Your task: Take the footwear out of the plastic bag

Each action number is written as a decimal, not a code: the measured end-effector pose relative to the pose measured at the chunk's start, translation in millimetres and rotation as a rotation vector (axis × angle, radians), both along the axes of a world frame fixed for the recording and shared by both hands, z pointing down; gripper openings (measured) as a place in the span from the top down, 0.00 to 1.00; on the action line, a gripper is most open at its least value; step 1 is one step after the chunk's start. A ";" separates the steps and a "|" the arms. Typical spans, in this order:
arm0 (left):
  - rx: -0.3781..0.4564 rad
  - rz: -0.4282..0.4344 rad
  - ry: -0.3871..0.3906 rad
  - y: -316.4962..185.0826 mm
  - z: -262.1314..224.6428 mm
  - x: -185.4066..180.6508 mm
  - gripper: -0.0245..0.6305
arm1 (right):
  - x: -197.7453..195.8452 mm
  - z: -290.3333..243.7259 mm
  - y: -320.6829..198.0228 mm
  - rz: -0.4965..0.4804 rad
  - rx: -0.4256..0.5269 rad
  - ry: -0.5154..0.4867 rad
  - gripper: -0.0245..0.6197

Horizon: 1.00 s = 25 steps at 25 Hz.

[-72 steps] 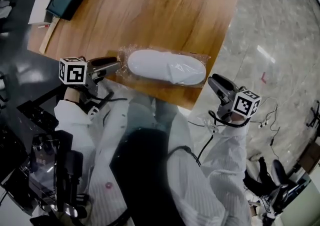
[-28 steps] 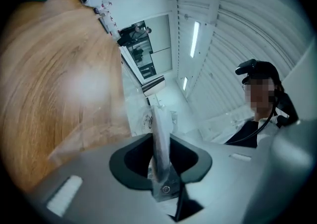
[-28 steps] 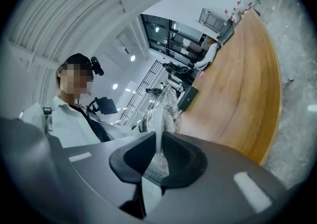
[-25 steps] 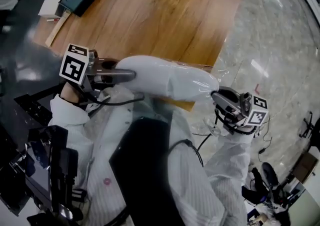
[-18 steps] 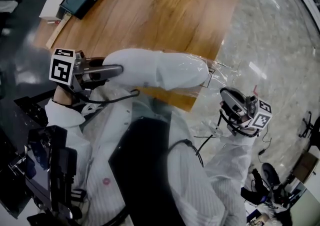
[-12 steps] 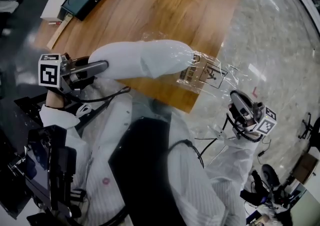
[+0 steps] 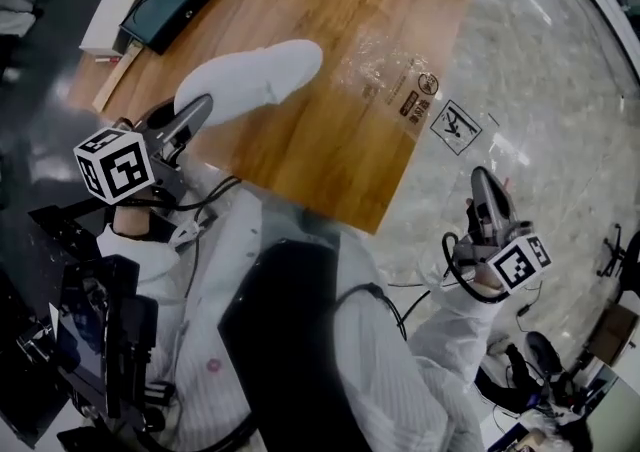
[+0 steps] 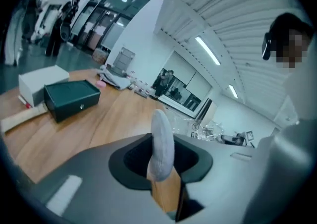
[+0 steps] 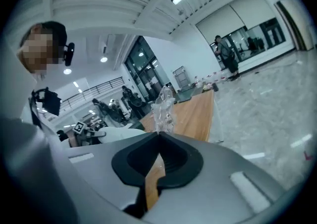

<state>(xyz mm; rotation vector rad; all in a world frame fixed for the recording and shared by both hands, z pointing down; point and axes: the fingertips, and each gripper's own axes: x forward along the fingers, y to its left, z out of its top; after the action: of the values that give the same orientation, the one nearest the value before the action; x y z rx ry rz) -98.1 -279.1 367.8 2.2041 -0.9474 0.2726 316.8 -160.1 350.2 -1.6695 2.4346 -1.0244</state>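
Above the table [image 7: 330, 0] the left gripper [image 7: 195, 110] pinches the slipper [image 7: 250, 75], seemingly clear of the bag [image 7: 415, 95] clamped between the right gripper [image 7: 483, 185]'s pressed-together jaws — so thin a pinch could drop it.

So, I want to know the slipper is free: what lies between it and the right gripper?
The clear plastic bag, pinched in the right gripper, spread over the wooden table; the head view shows it.

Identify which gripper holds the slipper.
The left gripper: its jaws clamp the white slipper, while the right gripper pinches only the clear bag.
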 end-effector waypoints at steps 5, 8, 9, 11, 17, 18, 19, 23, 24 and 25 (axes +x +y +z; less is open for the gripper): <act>0.172 -0.055 -0.109 -6.0 -15.2 41.1 0.83 | -32.5 -12.0 -31.3 0.109 0.077 0.166 0.94; 0.224 -0.089 -0.101 -10.0 -24.1 63.1 0.83 | -51.4 -15.9 -41.3 0.143 0.119 0.221 0.94; 0.227 -0.096 -0.093 -10.0 -25.8 69.0 0.83 | -56.2 -17.9 -42.0 0.153 0.124 0.220 0.94; 0.223 -0.103 -0.070 -8.6 -28.4 77.9 0.83 | -63.3 -21.2 -40.9 0.166 0.127 0.219 0.94; 0.222 -0.098 -0.036 -8.3 -37.7 83.7 0.83 | -72.1 -24.7 -38.6 0.153 0.135 0.255 0.94; 0.225 -0.092 -0.041 -7.7 -38.3 84.5 0.83 | -71.8 -25.6 -37.9 0.153 0.136 0.254 0.94; 0.227 -0.085 -0.046 -6.8 -38.6 85.7 0.83 | -71.5 -26.5 -37.1 0.154 0.137 0.254 0.94; 0.223 -0.065 -0.042 -4.1 -38.9 91.9 0.83 | -72.5 -29.3 -35.1 0.148 0.138 0.264 0.94; 0.221 -0.062 -0.039 -4.0 -39.2 93.2 0.83 | -73.2 -29.9 -35.1 0.144 0.137 0.269 0.94; 0.220 -0.059 -0.037 -3.8 -39.6 94.3 0.83 | -73.9 -30.5 -35.1 0.140 0.136 0.272 0.94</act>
<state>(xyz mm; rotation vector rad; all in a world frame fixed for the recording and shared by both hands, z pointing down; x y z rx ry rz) -3.8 -282.9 328.1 2.3716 -1.1065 0.1896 242.9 -195.3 319.7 -2.0123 2.4291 -0.6358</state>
